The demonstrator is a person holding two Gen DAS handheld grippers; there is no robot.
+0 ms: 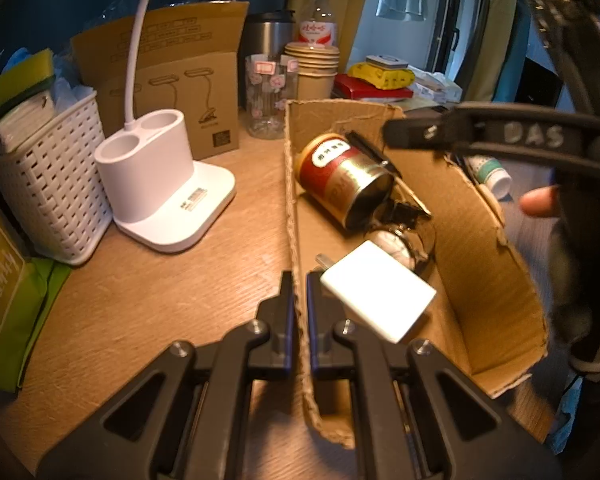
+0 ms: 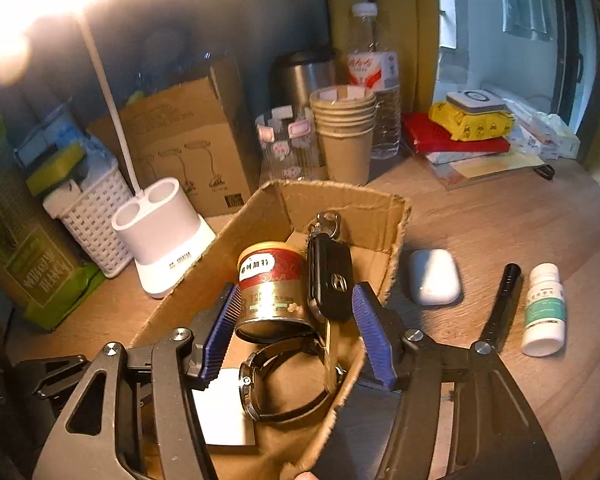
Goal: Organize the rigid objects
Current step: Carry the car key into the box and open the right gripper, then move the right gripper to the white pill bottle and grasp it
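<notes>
Box (image 2: 284,208) holds can (image 2: 274,288), key fob (image 2: 332,276), watch (image 2: 284,380).

On the right claw (image 1: 404,136) arm you can read "DAS". The red and gold can (image 2: 272,288), the water bottle (image 2: 374,76), the green packet (image 1: 0,280) at left and the white pill bottle (image 2: 545,308) carry Chinese print too blurred to read.
</notes>
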